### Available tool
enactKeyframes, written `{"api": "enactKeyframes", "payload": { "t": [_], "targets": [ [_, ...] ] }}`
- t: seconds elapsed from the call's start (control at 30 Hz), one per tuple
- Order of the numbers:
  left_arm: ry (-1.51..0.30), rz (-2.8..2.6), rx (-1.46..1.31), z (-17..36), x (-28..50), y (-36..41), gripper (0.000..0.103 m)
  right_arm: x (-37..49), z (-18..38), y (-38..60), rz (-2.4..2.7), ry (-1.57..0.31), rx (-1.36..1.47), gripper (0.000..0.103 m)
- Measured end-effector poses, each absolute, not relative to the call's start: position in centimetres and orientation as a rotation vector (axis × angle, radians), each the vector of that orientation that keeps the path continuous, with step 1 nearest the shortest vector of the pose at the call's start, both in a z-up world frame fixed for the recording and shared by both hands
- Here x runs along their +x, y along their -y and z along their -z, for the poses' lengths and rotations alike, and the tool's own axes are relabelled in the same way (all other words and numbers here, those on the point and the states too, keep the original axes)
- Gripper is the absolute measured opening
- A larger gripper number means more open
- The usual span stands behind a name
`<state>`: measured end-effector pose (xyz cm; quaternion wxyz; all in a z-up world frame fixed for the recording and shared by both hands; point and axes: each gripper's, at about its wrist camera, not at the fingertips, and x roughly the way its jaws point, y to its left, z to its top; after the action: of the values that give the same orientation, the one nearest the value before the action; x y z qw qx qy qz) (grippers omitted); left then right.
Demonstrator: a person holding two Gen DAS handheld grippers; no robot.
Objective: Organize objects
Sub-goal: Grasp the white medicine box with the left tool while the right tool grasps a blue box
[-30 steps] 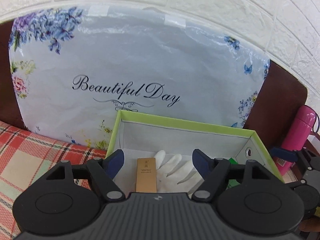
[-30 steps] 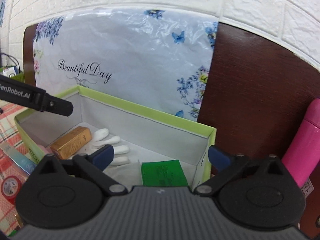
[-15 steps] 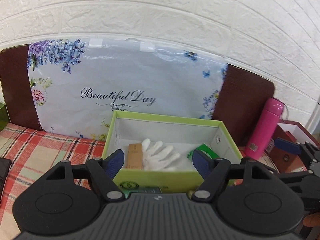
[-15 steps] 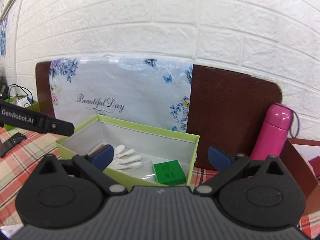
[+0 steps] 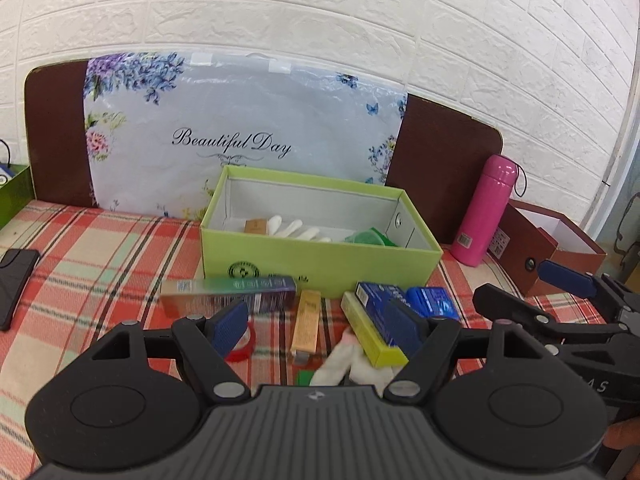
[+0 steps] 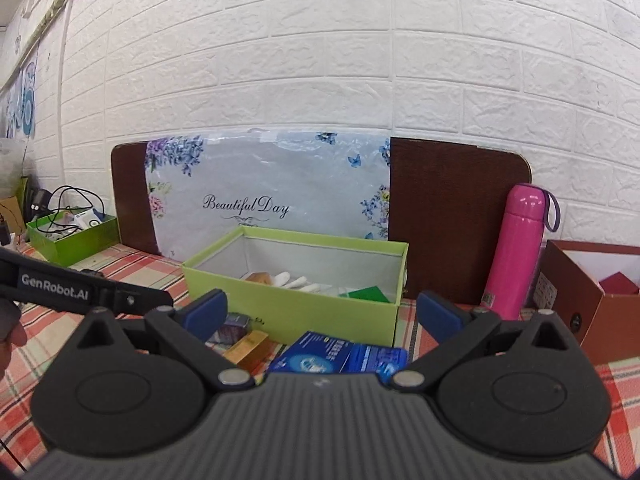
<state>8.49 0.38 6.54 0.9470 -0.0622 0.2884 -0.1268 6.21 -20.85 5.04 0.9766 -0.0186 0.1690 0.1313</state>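
Note:
An open lime-green box (image 5: 320, 264) (image 6: 296, 312) stands on the plaid cloth, holding a gold box, a white glove (image 5: 296, 228) and a green packet (image 5: 370, 238). In front of it lie a long teal carton (image 5: 228, 292), a gold box (image 5: 306, 320), a blue-and-yellow carton (image 5: 372, 320), a blue pack (image 5: 432, 300) (image 6: 340, 356), a red tape roll (image 5: 242, 344) and a white glove (image 5: 348, 364). My left gripper (image 5: 316, 326) hangs open above these loose items, holding nothing. My right gripper (image 6: 320, 310) is open and empty, to the right of the left one.
A floral "Beautiful Day" bag (image 5: 244, 136) leans on a brown board by the brick wall. A pink flask (image 5: 484, 208) (image 6: 516, 256) and a brown open box (image 5: 548, 248) stand right. A black phone (image 5: 14, 284) lies left; a green box with cables (image 6: 72, 236) lies far left.
Both grippers have pulled back from over the green box and risen. The box now sits farther away and the loose items in front of it have come into view.

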Motion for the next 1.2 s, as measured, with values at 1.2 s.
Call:
{"api": "enactKeyframes", "payload": {
  "t": [1.2],
  "targets": [
    [-0.759,0.207,-0.019,5.0,6.0,-3.2,0.073,6.2,2.2,20.3,-0.178,-0.525,0.034,0.103]
  ]
}}
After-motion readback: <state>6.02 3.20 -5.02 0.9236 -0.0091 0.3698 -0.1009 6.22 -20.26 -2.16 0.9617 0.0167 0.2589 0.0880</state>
